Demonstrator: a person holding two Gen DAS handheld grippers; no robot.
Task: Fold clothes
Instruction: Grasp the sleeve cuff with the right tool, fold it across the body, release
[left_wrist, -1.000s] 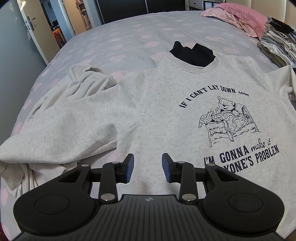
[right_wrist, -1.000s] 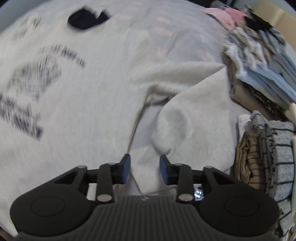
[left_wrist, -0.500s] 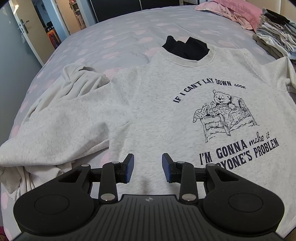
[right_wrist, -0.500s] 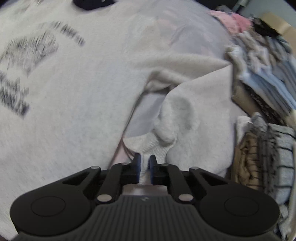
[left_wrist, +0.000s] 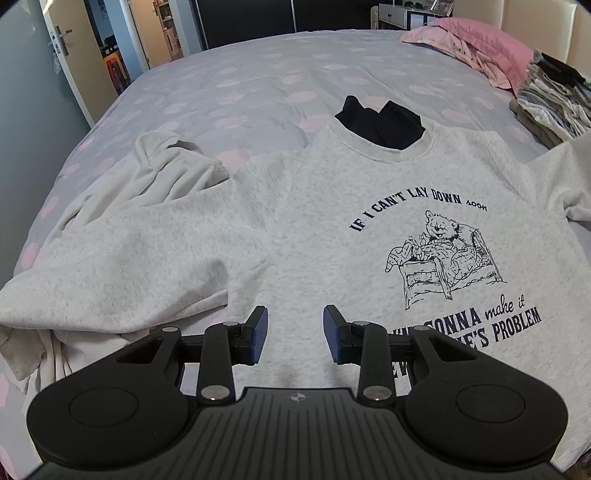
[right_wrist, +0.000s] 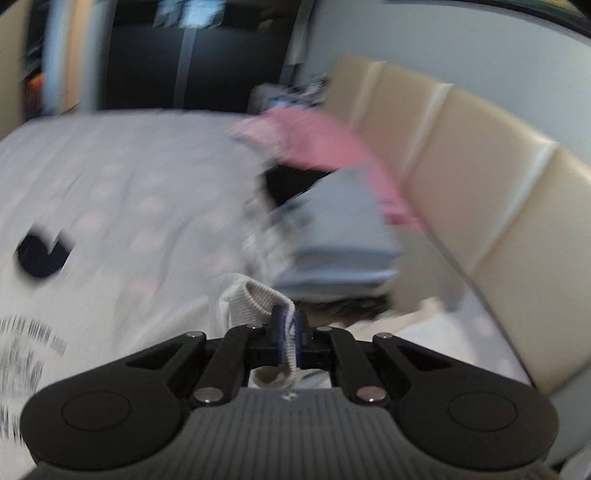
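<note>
A light grey sweatshirt with a printed bear and dark lettering lies face up on the bed. Its left sleeve is spread out to the left. My left gripper is open and empty, hovering over the sweatshirt's lower front. My right gripper is shut on the ribbed cuff of the sweatshirt's right sleeve and holds it lifted off the bed. The right wrist view is blurred by motion; the sweatshirt body shows at its left.
The bed has a grey cover with pink dots. A black garment lies under the collar. A crumpled cream garment lies left. Stacked folded clothes and a pink pillow sit at the right. A beige headboard is right.
My right gripper closed on the right sleeve's cuff and swung it up and away from the bed. My left gripper stayed open and shifted slightly over the sweatshirt.
</note>
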